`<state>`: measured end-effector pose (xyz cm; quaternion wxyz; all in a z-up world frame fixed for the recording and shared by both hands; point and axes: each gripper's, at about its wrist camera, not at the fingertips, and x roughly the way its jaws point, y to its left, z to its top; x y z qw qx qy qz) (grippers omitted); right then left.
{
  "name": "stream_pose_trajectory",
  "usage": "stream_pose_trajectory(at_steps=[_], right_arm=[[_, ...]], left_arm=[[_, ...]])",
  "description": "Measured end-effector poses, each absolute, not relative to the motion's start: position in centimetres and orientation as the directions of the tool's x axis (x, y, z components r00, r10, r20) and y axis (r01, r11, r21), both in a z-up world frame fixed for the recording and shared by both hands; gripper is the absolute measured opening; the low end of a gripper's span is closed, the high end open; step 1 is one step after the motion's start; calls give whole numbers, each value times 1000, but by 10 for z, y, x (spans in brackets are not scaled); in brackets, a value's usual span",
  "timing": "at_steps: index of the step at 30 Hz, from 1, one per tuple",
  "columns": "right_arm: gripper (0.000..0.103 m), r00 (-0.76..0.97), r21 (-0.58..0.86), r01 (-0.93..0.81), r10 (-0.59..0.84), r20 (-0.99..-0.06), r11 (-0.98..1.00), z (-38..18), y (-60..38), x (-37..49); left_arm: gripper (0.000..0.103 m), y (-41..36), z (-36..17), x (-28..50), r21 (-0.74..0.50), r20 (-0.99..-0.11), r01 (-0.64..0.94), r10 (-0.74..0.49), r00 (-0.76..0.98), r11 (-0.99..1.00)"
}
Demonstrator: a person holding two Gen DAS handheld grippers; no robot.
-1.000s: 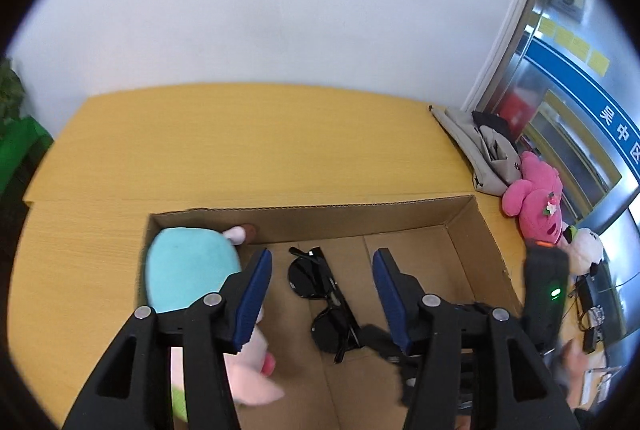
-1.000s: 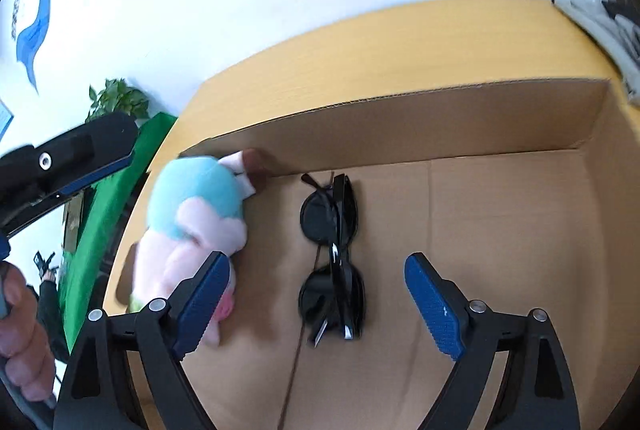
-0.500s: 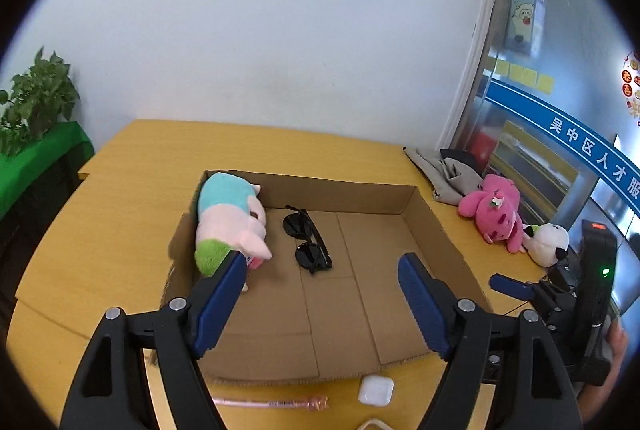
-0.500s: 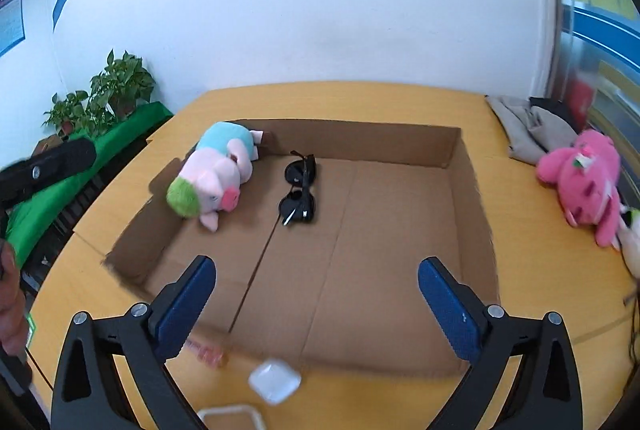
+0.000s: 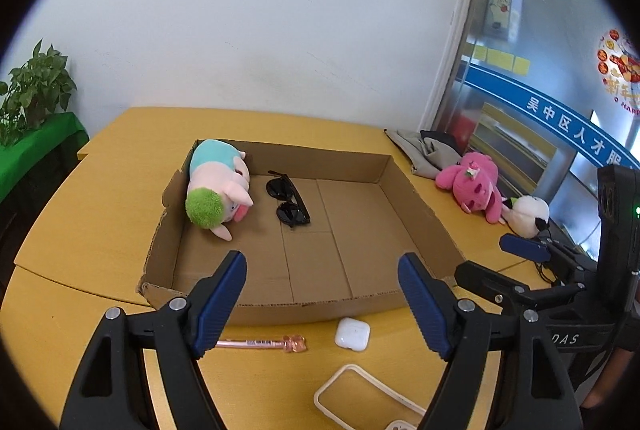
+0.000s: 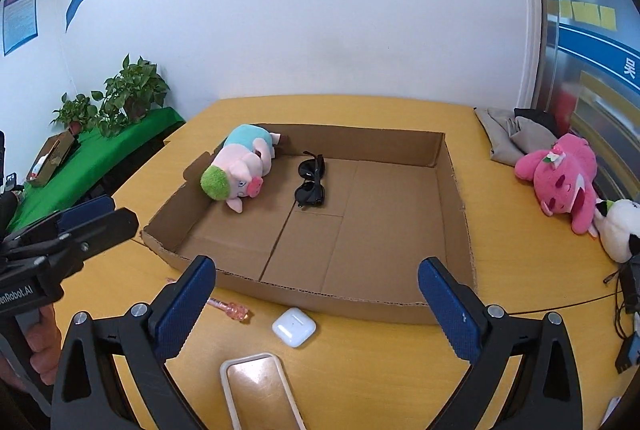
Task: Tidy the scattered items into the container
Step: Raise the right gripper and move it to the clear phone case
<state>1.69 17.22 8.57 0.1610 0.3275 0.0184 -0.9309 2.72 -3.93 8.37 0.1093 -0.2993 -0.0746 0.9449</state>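
A shallow cardboard box (image 5: 424, 206) (image 6: 456, 198) lies on the yellow table. Inside it are a pig plush (image 5: 216, 190) (image 6: 240, 170) at the far left and black sunglasses (image 5: 289, 204) (image 6: 312, 180). In front of the box lie a white earbud case (image 5: 352, 334) (image 6: 294, 326), a pink pen (image 5: 264, 343) (image 6: 234, 310) and a clear phone case (image 5: 360, 394) (image 6: 260, 386). My left gripper (image 5: 322, 306) is open and empty above the pen and earbud case. My right gripper (image 6: 316, 310) is open and empty above the earbud case.
A pink plush (image 5: 476, 186) (image 6: 560, 174) and a white plush (image 5: 528, 214) (image 6: 620, 226) lie at the table's right, behind them grey cloth (image 5: 424, 150) (image 6: 516, 134). Potted plants (image 6: 124, 94) stand on a green-covered surface at left. Cables (image 6: 628, 310) lie at the right edge.
Both grippers have pulled back and up out of the box, open and empty. The pig plush and sunglasses stay in the box; the items in front have come into view.
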Motion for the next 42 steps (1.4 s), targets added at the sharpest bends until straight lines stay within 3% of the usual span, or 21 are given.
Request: stream_pose_trajectory(at_steps=[14, 42], right_arm=[[103, -717, 109, 296, -296, -631, -949, 76, 177, 31], [103, -655, 66, 307, -261, -709, -950, 21, 176, 41]], left_arm=[[78, -19, 71, 33, -216, -577, -232, 316, -753, -948], [78, -17, 23, 40, -188, -647, -183, 262, -716, -965]])
